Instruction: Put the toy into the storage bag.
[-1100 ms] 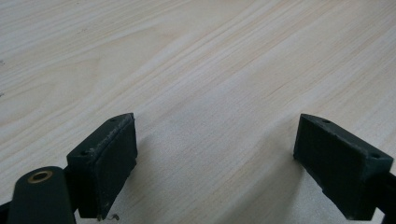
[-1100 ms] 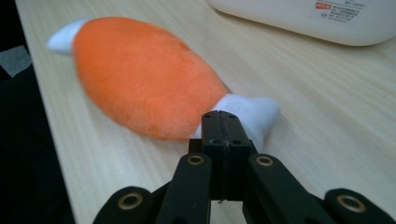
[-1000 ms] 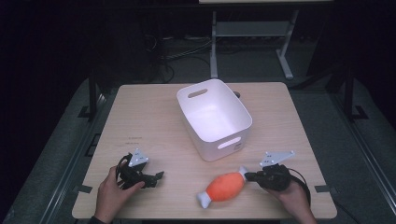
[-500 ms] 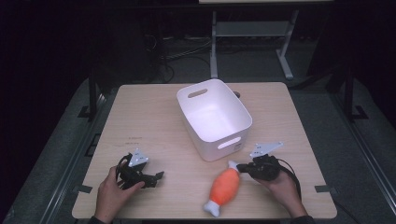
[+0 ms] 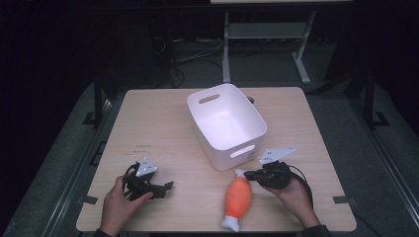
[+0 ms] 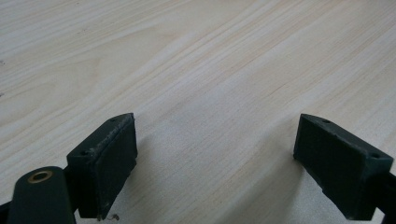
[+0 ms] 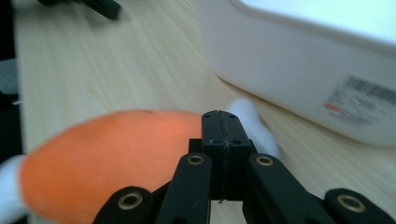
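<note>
We see an orange plush toy [image 5: 237, 197] with white ends lying on the table [image 5: 163, 133], near its front edge, just in front of a white bin [image 5: 227, 123] that stands mid-table. The toy's upper white tip lies close to the bin's near corner, so the bin wall crowds that side. Our right claw [image 5: 252, 174] is clenched tight with nothing between its jaws, its tip against the toy's upper end; whether it presses the plush we cannot tell. In the right gripper view a sticker [image 7: 359, 100] on the bin wall carries a barcode and a red mark, too blurred to read. Our left claw [image 5: 165, 187] rests well apart at the table's left front, jaws spread wide over bare wood.
</note>
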A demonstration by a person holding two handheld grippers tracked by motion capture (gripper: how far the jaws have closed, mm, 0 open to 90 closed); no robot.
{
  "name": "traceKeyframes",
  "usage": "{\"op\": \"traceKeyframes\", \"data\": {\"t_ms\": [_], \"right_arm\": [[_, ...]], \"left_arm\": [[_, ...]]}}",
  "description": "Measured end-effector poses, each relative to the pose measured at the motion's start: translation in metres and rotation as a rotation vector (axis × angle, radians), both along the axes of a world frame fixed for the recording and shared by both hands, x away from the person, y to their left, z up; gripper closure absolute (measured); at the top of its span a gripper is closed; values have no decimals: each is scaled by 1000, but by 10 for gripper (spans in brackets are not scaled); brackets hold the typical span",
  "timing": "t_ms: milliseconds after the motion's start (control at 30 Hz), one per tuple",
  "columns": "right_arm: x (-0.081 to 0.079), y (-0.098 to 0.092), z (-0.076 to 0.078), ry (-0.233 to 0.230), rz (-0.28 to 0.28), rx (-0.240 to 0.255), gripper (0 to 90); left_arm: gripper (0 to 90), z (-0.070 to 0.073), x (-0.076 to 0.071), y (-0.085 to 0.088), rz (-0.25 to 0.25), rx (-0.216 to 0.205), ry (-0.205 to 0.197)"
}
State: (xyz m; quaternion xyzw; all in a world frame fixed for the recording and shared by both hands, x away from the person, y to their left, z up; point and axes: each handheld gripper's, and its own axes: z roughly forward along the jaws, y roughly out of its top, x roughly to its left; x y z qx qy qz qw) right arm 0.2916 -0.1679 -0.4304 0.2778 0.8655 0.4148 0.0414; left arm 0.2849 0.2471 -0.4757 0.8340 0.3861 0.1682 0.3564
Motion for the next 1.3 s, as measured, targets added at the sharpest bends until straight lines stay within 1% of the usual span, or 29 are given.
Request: {"op": "traceKeyframes", "data": {"t_ms": [33, 100, 133, 233, 267, 300, 333, 367, 400, 433, 467, 533, 600, 633, 667, 700, 767, 833, 1000, 1067, 1133, 1167, 1300], "right_arm": [[-7, 7, 6, -7, 28, 20, 897], [-13, 15, 9, -6, 56, 27, 897], [-13, 15, 9, -6, 56, 27, 897], [-26, 35, 12, -7, 123, 25, 897], [-26, 35, 12, -7, 123, 25, 897], [-33, 45, 14, -3, 149, 25, 897], [-33, 45, 14, -3, 149, 25, 897], [-35, 48, 14, 0, 162, 26, 897], [-39, 53, 13, 4, 182, 24, 897], [-45, 62, 12, 8, 210, 12, 897], [-45, 62, 12, 8, 210, 12, 897], [-51, 68, 9, 12, 227, -1, 897], [-54, 71, 7, 16, 239, 1, 897], [-58, 73, 5, 26, 246, 3, 897], [-58, 73, 5, 26, 246, 3, 897], [-62, 75, 3, 32, 259, -1, 897], [-64, 76, 2, 37, 260, -6, 897], [-69, 78, -2, 39, 272, -30, 897], [-72, 75, -5, 49, 267, -34, 897], [-74, 71, -6, 51, 259, -47, 897], [-74, 70, -6, 52, 256, -47, 897], [-75, 65, -7, 62, 248, -41, 897], [-77, 59, -6, 65, 234, -38, 896]], "left_arm": [[125, 0, 0, 0, 0, 2, 1], [125, 0, 0, 0, 0, 0, 0], [125, 0, 0, 0, 0, 0, 0], [125, 0, 0, 0, 0, 1, 1], [125, 0, 0, 0, 0, 1, 0], [125, 0, 0, 0, 0, 1, 1], [125, 0, 0, 0, 0, 1, 1], [125, 0, 0, 0, 0, 2, 1], [125, 0, 0, 0, 0, 1, 1], [125, 0, 0, 0, -1, 2, 1], [125, 0, 0, 0, -1, 1, 0], [125, 0, 0, 0, 0, 1, 0], [125, 0, 0, 0, 0, 0, 0], [125, 0, 0, 0, -1, 2, 1], [125, 0, 0, 0, -1, 2, 1], [125, 0, 0, 0, 0, 0, 0], [125, 0, 0, 0, 0, 2, 1], [125, 0, 0, 0, 0, 1, 0], [125, 0, 0, 0, 0, 1, 0], [126, 0, 0, 0, 0, 0, 0], [126, 0, 0, 0, 0, 0, 0], [125, 0, 0, 0, -1, 2, 1], [125, 0, 0, 0, 0, 1, 0]]}}
